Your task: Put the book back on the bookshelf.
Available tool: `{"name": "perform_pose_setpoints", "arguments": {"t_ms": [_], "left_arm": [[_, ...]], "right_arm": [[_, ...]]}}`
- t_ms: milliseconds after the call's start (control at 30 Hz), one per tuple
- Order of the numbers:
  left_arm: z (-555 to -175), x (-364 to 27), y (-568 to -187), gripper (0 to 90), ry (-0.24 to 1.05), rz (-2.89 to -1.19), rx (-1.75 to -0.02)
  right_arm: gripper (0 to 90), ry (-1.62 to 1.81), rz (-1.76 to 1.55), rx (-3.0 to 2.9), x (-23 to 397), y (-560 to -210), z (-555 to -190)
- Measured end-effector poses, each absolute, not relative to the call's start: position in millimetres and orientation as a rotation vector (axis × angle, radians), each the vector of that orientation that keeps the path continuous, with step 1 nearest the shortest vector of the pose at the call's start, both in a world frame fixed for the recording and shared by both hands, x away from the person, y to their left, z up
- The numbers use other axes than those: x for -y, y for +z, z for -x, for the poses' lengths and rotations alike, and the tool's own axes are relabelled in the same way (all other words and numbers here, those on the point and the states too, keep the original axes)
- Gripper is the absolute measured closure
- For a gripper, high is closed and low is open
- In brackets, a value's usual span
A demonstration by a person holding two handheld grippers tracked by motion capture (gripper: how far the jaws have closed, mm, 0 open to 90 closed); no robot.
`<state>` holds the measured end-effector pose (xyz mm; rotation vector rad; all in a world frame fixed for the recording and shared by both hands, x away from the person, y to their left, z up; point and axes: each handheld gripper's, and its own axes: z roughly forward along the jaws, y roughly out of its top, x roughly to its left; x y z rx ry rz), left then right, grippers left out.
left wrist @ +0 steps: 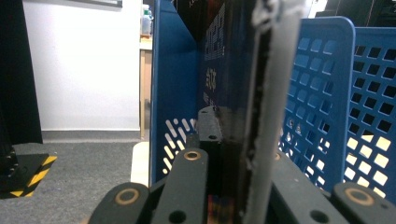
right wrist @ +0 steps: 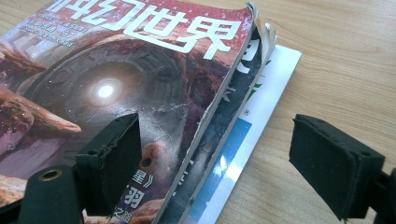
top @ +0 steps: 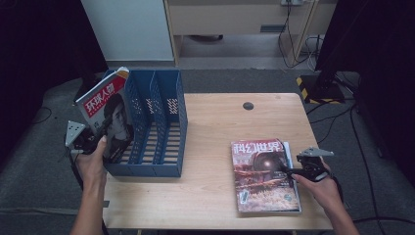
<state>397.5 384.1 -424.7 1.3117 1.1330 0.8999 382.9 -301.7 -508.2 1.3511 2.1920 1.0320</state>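
Left gripper (top: pixel 100 131) clamps magazine (top: pixel 106 115) at blue file rack (top: pixel 161 122).

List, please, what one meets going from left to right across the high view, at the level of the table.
left gripper → magazine with a red cover that it holds → blue file rack → bare wooden table → stack of magazines → right gripper

We see the wooden table (top: pixel 210 147) evenly lit from above while the room's edges sink into darkness, the high view soft and grainy, the magazine edge (left wrist: pixel 268 112) in the left gripper view blurred at close range, and white glare on the glossy science-fiction magazine cover (right wrist: pixel 105 91).
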Motion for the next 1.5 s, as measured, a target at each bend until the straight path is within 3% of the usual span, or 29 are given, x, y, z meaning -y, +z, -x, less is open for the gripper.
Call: {"name": "perform_pose_setpoints", "arguments": {"t_ms": [1300,1500], "left_arm": [[-372,-399,-434,83.6,0.859,-1.344,-1.243],[-375,-399,-433,79.8,0.873,-1.331,-1.257]], "right_arm": [[17.2,1.032,-1.353,-2.201,301,-508,-383],[17.1,1.034,-1.348,-2.205,301,-508,-382]]}}
